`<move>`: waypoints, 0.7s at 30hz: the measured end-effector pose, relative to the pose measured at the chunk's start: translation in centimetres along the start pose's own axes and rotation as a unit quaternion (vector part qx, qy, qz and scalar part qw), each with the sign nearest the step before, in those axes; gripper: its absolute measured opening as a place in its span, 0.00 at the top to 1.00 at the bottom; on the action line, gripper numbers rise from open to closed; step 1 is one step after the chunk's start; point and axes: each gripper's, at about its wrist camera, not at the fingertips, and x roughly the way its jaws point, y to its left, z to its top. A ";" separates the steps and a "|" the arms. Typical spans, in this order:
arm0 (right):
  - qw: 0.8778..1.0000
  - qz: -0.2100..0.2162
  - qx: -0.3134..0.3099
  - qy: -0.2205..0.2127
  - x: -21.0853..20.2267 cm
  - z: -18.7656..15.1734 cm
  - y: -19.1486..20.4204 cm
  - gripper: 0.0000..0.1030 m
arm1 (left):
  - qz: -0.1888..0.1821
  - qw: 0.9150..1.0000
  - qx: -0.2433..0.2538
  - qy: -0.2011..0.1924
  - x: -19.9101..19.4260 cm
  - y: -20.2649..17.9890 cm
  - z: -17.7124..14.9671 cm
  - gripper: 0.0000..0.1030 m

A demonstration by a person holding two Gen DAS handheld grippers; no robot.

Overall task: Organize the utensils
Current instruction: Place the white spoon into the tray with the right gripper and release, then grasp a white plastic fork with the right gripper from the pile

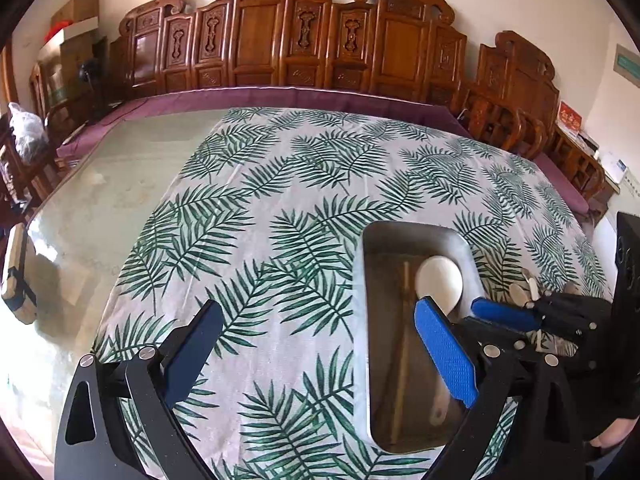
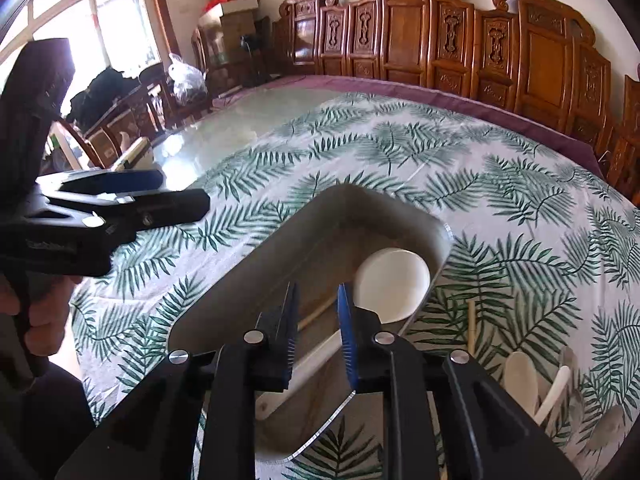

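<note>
**Utensils: ladle and chopstick in the tray**

The white ladle [image 2: 390, 284] lies in the metal tray [image 1: 400, 236] on my leaf-print cloth [image 1: 260, 208], beside a wooden chopstick [image 1: 404, 340]. My left gripper [image 1: 320, 344] is spread wide over the cloth and the tray's edge, holding nothing. My right gripper [image 2: 318, 300] stands slightly parted above the ladle's handle, gripping nothing. More spoons [image 2: 520, 376] lie on the cloth to the tray's right.

Parts hidden or cut off in the two wrist views

The white spoon [image 1: 439, 280] in the metal tray [image 1: 404, 236] has its handle partly covered by the left gripper's finger [image 1: 446, 350]. The loose utensils [image 2: 532, 384] beside the tray run behind the right gripper [image 2: 318, 316] frame; their number cannot be told. The tray's near end is also hidden.
</note>
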 end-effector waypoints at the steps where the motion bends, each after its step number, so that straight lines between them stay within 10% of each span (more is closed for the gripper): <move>1: 1.000 -0.001 0.002 -0.005 -0.7 0.0 -0.2 0.79 | -0.004 1.000 0.006 -0.002 -0.2 -0.4 0.0 0.10; 11: 0.995 -0.070 0.035 -0.054 -10.1 -3.1 -4.6 0.51 | -0.042 0.998 0.036 -0.015 -1.0 -5.6 0.0 0.10; 21: 0.984 -0.140 0.094 -0.053 -14.3 -8.9 -10.5 0.50 | -0.069 0.995 0.075 -0.011 -0.9 -11.3 -1.2 0.10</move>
